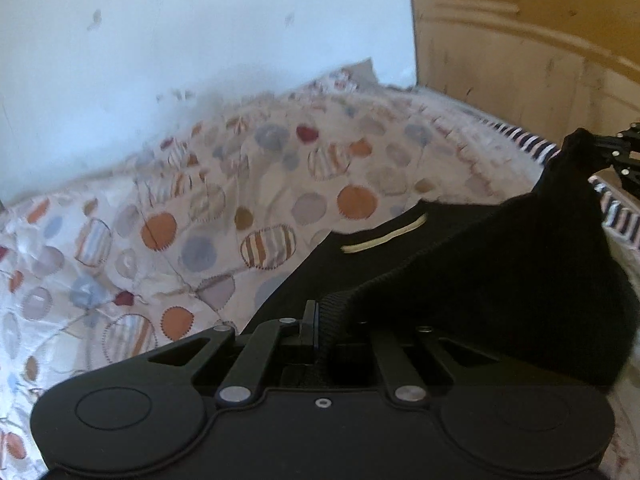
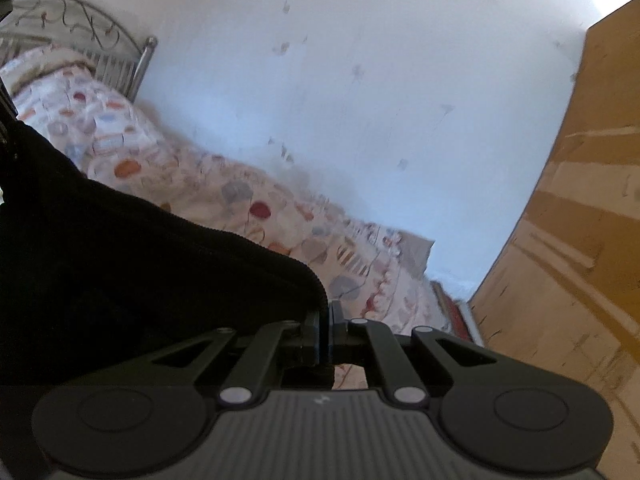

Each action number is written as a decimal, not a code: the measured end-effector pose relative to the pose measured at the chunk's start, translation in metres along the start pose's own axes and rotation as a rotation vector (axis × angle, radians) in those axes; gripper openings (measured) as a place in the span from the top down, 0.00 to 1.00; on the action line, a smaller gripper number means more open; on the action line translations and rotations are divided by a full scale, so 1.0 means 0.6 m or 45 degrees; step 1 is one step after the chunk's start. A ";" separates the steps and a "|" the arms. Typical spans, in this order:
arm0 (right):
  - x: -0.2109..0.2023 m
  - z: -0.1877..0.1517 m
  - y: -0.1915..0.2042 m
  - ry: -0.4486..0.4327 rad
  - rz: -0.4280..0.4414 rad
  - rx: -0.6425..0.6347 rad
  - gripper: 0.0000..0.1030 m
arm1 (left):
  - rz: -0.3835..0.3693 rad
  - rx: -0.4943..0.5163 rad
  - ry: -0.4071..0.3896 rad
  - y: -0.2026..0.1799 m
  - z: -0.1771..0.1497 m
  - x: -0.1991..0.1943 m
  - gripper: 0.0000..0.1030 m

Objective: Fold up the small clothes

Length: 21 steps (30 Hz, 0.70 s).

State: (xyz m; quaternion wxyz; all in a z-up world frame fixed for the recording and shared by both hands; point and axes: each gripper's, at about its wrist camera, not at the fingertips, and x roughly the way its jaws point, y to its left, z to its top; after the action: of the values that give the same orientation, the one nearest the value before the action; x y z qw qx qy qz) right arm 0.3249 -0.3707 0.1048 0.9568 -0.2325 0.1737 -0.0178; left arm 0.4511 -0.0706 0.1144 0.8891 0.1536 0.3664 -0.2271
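Black knit garment (image 1: 500, 264): lifted partly off the bed (image 1: 200, 208), far portion lying on the spotted bedspread, pale neck label showing. Left gripper (image 1: 318, 326): jaws pinched together on the ribbed edge. Right gripper (image 2: 326, 328): jaws closed on another ribbed corner, cloth stretched between the two. White wall (image 2: 360, 80) behind; wooden wardrobe (image 2: 580, 220) alongside.

Your left black two-finger hand-held gripper (image 1: 320, 326) has its jaws pinched together on a ribbed edge of the black knitted garment (image 1: 500, 264). Your right black hand-held gripper (image 2: 325, 330) is likewise clamped on a garment edge, raised and tilted upward. In the left view, it appears at the far right.
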 end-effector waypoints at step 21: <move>0.244 -0.085 0.010 0.216 0.101 0.061 0.95 | -0.022 -0.166 0.137 0.057 0.025 0.255 0.94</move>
State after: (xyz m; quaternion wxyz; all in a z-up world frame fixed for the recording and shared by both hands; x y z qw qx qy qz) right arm 0.4446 -0.4045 0.0125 0.9439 -0.2003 0.2627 -0.0036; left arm 0.5736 -0.0924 0.0179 0.8743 0.1041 0.4289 -0.2020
